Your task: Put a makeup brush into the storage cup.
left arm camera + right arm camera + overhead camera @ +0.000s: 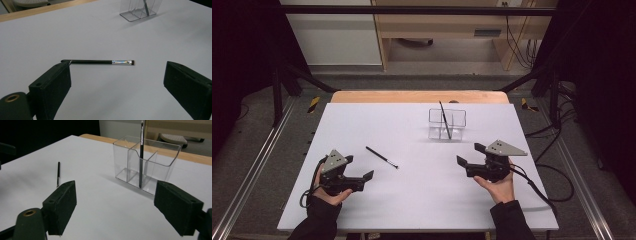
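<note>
The desk (362,200), covered in white, carries little. Toward its far edge, right of the middle, stands a clear organizer (447,123) split into compartments, and one black brush (444,120) stands in it, leaning against a divider with its tip above the rim. In the right gripper view the same organizer (147,162) sits ahead of the jaws with the brush (141,152) upright in a middle cell.

The left hand-held gripper (362,176) rests near the near-left corner, jaws spread wide with nothing between them. The right hand-held gripper (467,155) sits toward the near-right corner, likewise wide open and empty.

The loose brush (382,157) lies flat on the bare desk left of the middle, apart from the organizer. Its long axis runs on a diagonal, the end nearer the far-left, the bristle end nearer the near-right. In the left gripper view the brush (97,61) lies crosswise just ahead of the open jaws, its metal ferrule to the right. The left hand-held gripper is clearly nearer, so a short forward reach with the jaws closing across the handle looks like the likely pick.
</note>
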The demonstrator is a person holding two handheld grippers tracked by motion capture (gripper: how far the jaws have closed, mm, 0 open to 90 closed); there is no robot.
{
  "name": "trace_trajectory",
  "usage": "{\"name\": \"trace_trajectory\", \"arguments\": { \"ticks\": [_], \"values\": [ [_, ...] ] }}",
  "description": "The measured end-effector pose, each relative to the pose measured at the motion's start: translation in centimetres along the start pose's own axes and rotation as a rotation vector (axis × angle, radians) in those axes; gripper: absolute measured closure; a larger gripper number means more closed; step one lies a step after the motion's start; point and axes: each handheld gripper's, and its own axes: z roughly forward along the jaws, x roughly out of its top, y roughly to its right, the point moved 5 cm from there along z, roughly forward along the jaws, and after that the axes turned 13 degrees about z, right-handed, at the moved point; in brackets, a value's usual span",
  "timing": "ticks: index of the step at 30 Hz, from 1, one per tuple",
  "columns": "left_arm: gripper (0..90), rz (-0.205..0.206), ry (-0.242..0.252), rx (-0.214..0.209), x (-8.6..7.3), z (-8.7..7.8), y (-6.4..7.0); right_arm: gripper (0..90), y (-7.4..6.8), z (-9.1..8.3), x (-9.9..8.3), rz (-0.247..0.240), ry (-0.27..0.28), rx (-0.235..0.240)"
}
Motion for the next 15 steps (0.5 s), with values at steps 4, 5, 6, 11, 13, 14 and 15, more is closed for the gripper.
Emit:
{"name": "trace_trajectory", "arguments": {
  "ticks": [4, 5, 6, 11, 13, 14, 15],
  "values": [
    [6.4, -0.001, -0.001, 0.0, 0.0, 0.0, -0.1, 13.5, 0.4, -0.5, -0.5, 0.009, -0.001, -0.022],
    [6.4, -0.001, -0.001, 0.0, -0.1, 0.0, -0.1, 12.4, 0.5, -0.6, -0.6, 0.012, -0.001, -0.028],
    [6.4, -0.004, 0.001, 0.0, -0.1, 0.0, -0.1, 12.2, 0.6, -0.7, -0.7, 0.008, -0.001, -0.031],
    [6.4, -0.005, 0.004, 0.002, -0.1, -0.1, -0.2, 7.5, 0.9, -1.4, -1.2, 0.013, 0.001, -0.04],
    [6.4, -0.006, 0.003, 0.003, -0.1, -0.1, -0.2, 6.5, 1.0, -1.7, -1.4, 0.014, 0.003, -0.046],
    [6.4, -0.007, 0.004, 0.004, -0.1, -0.1, -0.2, 6.1, 1.1, -1.8, -1.6, 0.018, 0.001, -0.051],
    [6.4, -0.007, 0.004, 0.004, -0.1, -0.1, -0.2, 5.8, 1.2, -1.9, -1.7, 0.018, -0.003, -0.056]
  ]
}}
